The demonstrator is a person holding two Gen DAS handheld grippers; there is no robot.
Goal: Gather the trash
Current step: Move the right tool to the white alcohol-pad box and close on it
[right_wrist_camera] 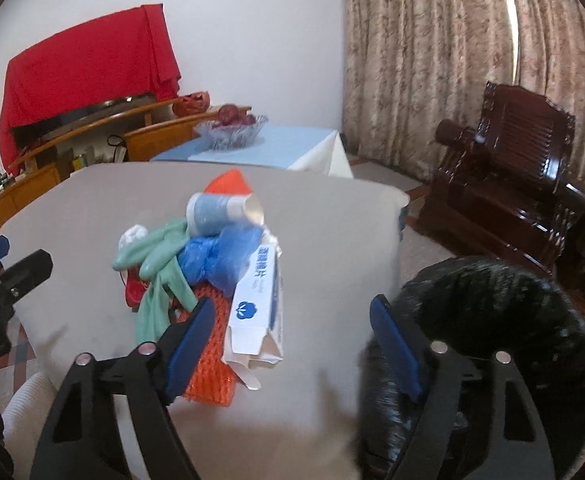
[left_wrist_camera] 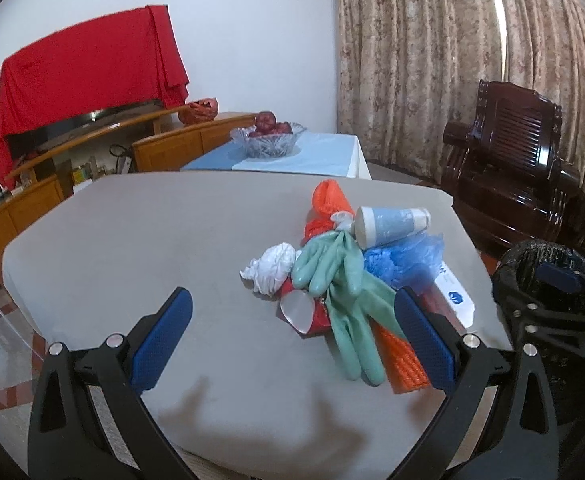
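A heap of trash lies on the grey table [left_wrist_camera: 132, 232]: a green rubber glove [left_wrist_camera: 344, 300], a paper cup [left_wrist_camera: 392, 224] on its side, a blue plastic bag [left_wrist_camera: 404, 258], a crumpled white tissue [left_wrist_camera: 270, 270], orange netting [left_wrist_camera: 402, 360], a white carton [right_wrist_camera: 258, 304] and a red wrapper [left_wrist_camera: 304, 314]. My left gripper [left_wrist_camera: 292, 312] is open and empty, just short of the heap. My right gripper [right_wrist_camera: 292, 320] is open and empty, above the carton's near end. A bin lined with a black bag [right_wrist_camera: 488, 320] stands right of the table.
A second table with a blue cloth [left_wrist_camera: 316, 156] and a glass fruit bowl [left_wrist_camera: 268, 140] stands behind. A wooden cabinet [left_wrist_camera: 172, 144] with a red cloth [left_wrist_camera: 84, 80] is at the left. A dark wooden armchair [left_wrist_camera: 512, 160] and curtains [left_wrist_camera: 452, 48] are at the right.
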